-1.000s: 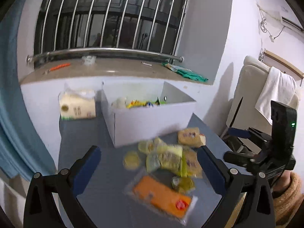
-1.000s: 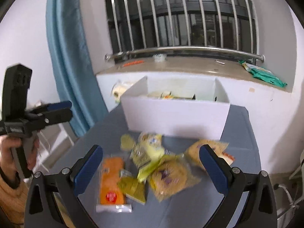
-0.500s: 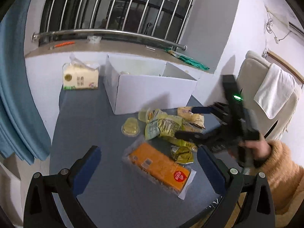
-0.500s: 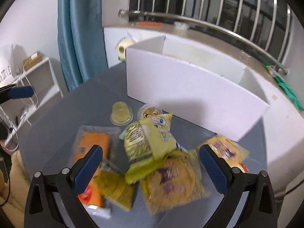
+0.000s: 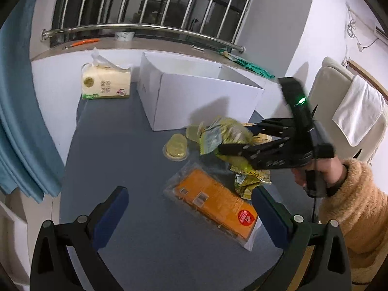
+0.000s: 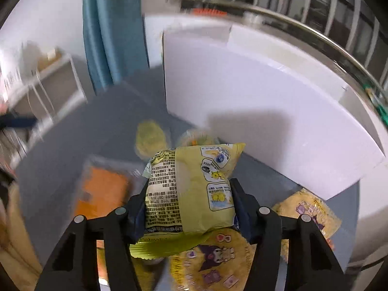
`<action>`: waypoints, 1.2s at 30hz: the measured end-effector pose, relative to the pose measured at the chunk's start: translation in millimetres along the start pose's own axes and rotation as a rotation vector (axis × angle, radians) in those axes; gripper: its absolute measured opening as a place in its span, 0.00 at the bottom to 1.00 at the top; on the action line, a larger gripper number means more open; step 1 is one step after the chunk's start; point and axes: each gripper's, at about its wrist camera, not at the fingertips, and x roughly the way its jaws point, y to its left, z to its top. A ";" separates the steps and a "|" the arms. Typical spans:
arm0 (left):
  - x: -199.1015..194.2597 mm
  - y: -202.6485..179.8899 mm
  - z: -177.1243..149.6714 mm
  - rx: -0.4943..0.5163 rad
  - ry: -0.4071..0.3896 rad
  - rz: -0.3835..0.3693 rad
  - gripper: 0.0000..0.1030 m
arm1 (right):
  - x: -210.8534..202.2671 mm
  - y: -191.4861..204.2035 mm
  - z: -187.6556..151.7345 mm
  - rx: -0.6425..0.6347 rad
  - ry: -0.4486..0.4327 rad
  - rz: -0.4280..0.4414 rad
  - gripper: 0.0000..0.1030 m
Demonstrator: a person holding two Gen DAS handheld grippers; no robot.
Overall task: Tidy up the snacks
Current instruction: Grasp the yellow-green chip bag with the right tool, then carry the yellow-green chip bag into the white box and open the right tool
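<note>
Right gripper [image 6: 189, 208] pinches a light, puffy, crushable yellow bag [image 6: 191, 189] mid-body; box [image 6: 266, 111] at 1 o'clock; left gripper [image 5: 189, 208] spread.

The yellow bag [image 6: 191, 189] is crinkled, glossy foil-like plastic with printed panels, pinched between the matt black plastic arms of the right tool [image 6: 190, 208], whose pads [image 6: 137, 211] look like dark blue rubber. The orange pack [image 5: 213, 201] lies in clear, shiny film. The jelly cup [image 5: 176, 146] is translucent plastic. The box [image 5: 198, 101] is smooth white card, matt. The bench [image 5: 116, 145] has a flat grey-blue, matt surface. The left tool [image 5: 189, 206] is the same matt black plastic with blue pads. The tissue pack [image 5: 105, 84] is wrapped in thin glossy plastic. The window bars [image 5: 169, 4] and rail [image 5: 135, 28] are polished metal. The curtain [image 5: 17, 111] is pleated blue cloth; the towel [image 5: 359, 111] is soft white cloth.
</note>
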 end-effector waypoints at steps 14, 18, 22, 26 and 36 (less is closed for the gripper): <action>115.1 6.6 54.7 0.073 0.163 0.028 0.99 | -153.4 -22.8 -54.7 0.364 -0.407 0.030 0.61; 136.4 -1.7 55.0 0.139 0.184 0.045 0.89 | -170.5 -21.0 -70.4 0.403 -0.429 0.024 0.62; 149.0 -4.5 53.0 0.175 0.183 0.091 0.40 | -174.7 -25.5 -82.5 0.420 -0.416 0.008 0.62; 138.3 -2.9 55.3 0.146 0.129 0.081 0.40 | -167.9 -35.1 -89.8 0.463 -0.411 0.036 0.62; 59.2 -22.1 75.4 0.147 -0.080 0.031 0.40 | -144.0 -45.5 -95.3 0.510 -0.374 0.037 0.62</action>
